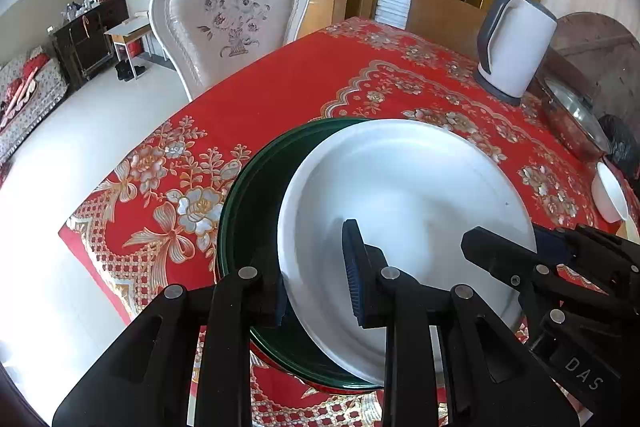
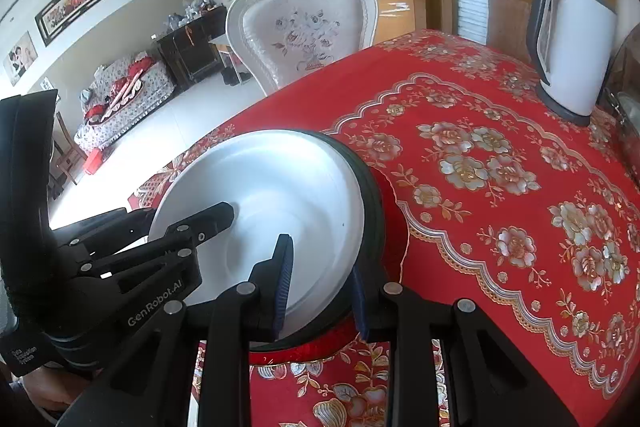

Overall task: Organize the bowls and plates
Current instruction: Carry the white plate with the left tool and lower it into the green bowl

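A white plate (image 1: 408, 187) (image 2: 272, 187) hangs over a dark green plate (image 1: 256, 195) (image 2: 374, 211), shifted off its centre. Whether the two touch I cannot tell. A glossy red rim (image 2: 304, 353) shows beneath the green plate. My left gripper (image 1: 316, 287) is shut on the white plate's near left rim, one blue pad inside and one outside. My right gripper (image 2: 320, 293) is shut on the near right rim the same way. Each wrist view also catches the other one: the right gripper (image 1: 520, 247) and the left gripper (image 2: 190, 211).
The table wears a red flowered cloth (image 1: 320, 79) (image 2: 500, 147). A white kettle (image 1: 516, 43) (image 2: 572, 47) stands at the back right, beside a steel-lidded pot (image 1: 572, 111). A small white bowl (image 1: 610, 193) sits at the right edge. An ornate white chair (image 1: 228, 19) (image 2: 304, 27) stands behind the table.
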{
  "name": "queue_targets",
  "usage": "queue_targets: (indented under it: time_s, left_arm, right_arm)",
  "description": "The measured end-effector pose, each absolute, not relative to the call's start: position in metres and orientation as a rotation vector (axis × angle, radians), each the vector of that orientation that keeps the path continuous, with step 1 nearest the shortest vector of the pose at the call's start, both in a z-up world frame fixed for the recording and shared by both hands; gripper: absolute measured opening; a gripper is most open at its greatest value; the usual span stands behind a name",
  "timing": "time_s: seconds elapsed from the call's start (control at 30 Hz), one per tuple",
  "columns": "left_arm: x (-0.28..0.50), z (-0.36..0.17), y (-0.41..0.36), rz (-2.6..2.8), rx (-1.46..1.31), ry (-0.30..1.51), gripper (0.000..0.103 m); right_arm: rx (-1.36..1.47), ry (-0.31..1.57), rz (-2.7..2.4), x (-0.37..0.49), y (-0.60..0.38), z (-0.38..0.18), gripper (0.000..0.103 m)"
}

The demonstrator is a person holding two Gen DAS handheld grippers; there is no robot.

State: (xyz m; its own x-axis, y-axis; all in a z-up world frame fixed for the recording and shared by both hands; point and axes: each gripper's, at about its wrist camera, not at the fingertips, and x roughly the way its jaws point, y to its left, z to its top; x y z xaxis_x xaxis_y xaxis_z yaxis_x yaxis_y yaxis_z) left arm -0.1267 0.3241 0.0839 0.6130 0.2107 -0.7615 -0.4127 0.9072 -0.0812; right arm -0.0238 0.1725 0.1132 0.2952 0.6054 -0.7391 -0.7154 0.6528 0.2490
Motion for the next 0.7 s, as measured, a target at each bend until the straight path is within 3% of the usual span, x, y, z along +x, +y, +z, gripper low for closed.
queue_targets:
  time_s: [0.7]
  left_arm:
    - [-0.119,0.062,0.329,0.406,-0.217,0.893,0.024]
  right_arm:
    - [-0.223,0.947,0.863,-0.026,0.191,0.097,0.028]
